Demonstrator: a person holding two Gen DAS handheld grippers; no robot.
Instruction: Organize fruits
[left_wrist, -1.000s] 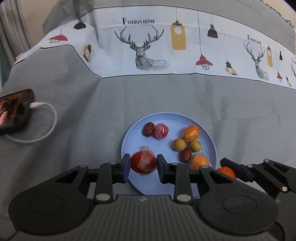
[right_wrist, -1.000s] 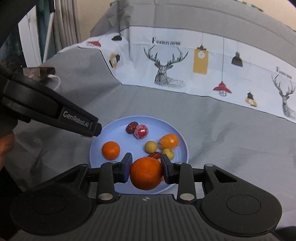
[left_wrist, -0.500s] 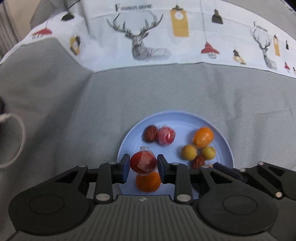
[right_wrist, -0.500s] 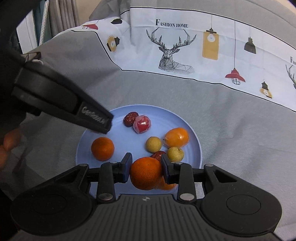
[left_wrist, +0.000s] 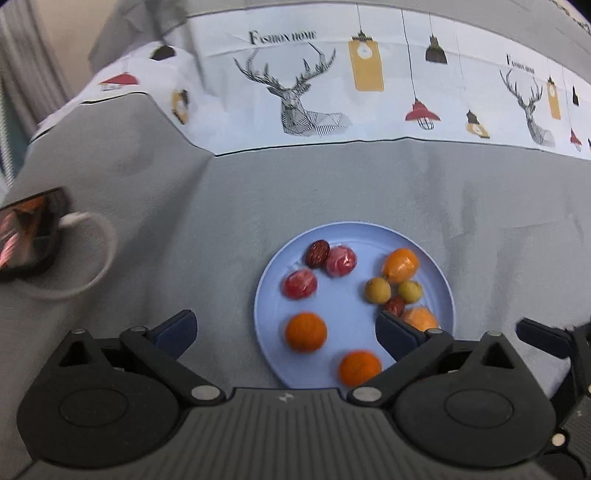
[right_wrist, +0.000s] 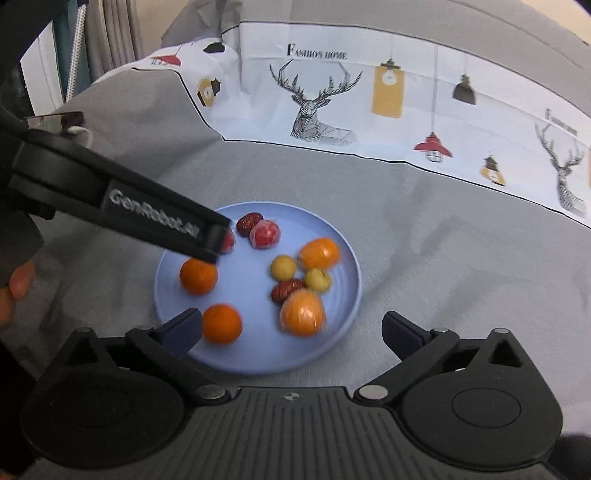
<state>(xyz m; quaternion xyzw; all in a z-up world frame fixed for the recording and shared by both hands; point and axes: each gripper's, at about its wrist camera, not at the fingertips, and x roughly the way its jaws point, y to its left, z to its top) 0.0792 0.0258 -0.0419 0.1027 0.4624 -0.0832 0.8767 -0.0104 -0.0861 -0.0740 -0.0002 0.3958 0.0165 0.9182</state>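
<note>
A light blue plate (left_wrist: 439, 280) (right_wrist: 343, 258) on the grey cloth holds several fruits. Two mandarins (left_wrist: 306, 331) (left_wrist: 359, 367) lie near its front; in the right wrist view they show too (right_wrist: 198, 276) (right_wrist: 221, 323). Two wrapped red fruits (left_wrist: 300, 283) (left_wrist: 340, 261), a dark date (left_wrist: 317, 253), wrapped oranges (left_wrist: 400, 264) (right_wrist: 303, 313) and small yellow fruits (left_wrist: 377, 290) lie there. My left gripper (left_wrist: 286, 330) is open and empty above the plate's front left. My right gripper (right_wrist: 291, 328) is open and empty over the plate's front edge.
A phone (left_wrist: 29, 230) with a white charging cable (left_wrist: 92, 254) lies on the cloth at the left. A white printed cloth band with deer (left_wrist: 303, 92) runs across the back. The left gripper's arm (right_wrist: 110, 210) crosses the right wrist view.
Both grippers opened. The left one let go of the wrapped red fruit and the right one let go of the mandarin; both fruits now lie on the plate.
</note>
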